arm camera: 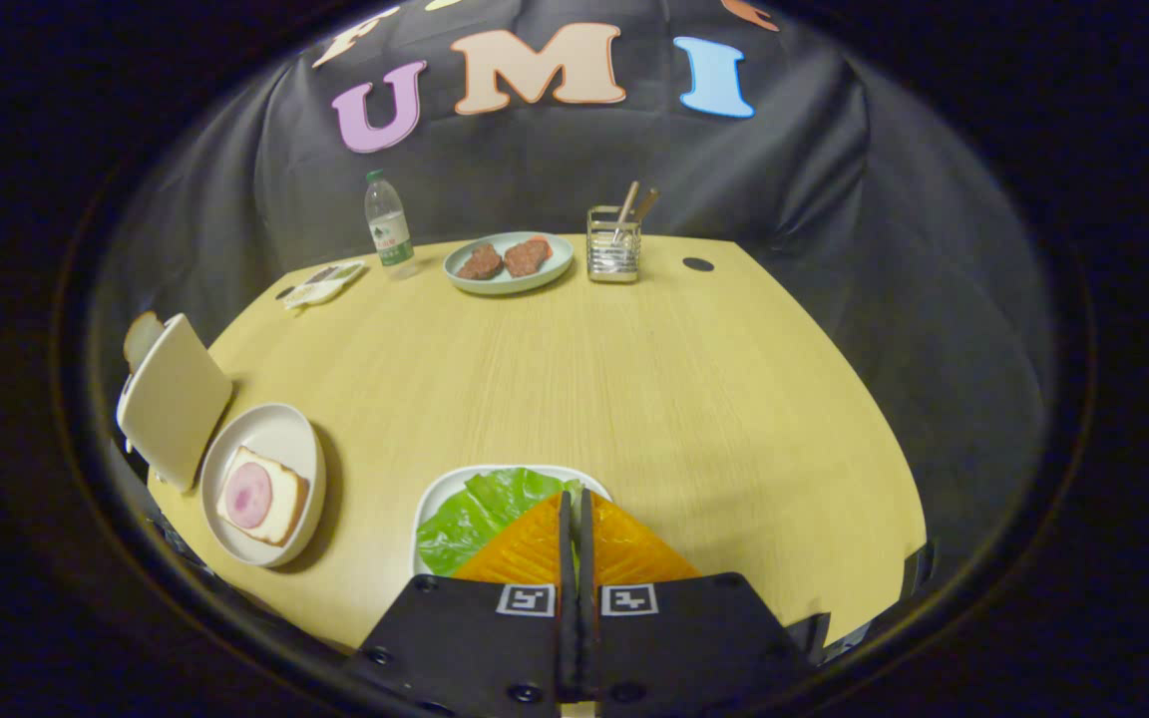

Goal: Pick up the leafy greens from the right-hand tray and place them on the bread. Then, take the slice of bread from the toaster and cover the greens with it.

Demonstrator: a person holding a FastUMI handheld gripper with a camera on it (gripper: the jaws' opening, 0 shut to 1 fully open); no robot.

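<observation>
A: Report the gripper state.

B: The gripper [575,519] is sitting over the near tray [432,496]. Its two fingers are lying almost together, with only a thin slit showing between them. Whether they are pinching anything I cannot tell; the leaf is passing under them.

A: Location of the leafy greens?

B: The leafy greens [480,514] are lying in that tray, directly beneath and just ahead of the fingertips, spreading out to the left of them.

A: And the bread?

B: One slice of bread [265,496] is resting on a white plate [280,429] to the left of the tray, with a round pink slice of meat on top. Just beyond that plate, a white toaster [173,399] is standing at the table edge, and a second bread slice [141,335] is poking out behind it.

A: Anything farther back?

B: On the far side of the wooden table [584,379], a plate with two brown patties [507,261], a water bottle [387,221] and a wire holder with sticks [614,242] are standing.
</observation>
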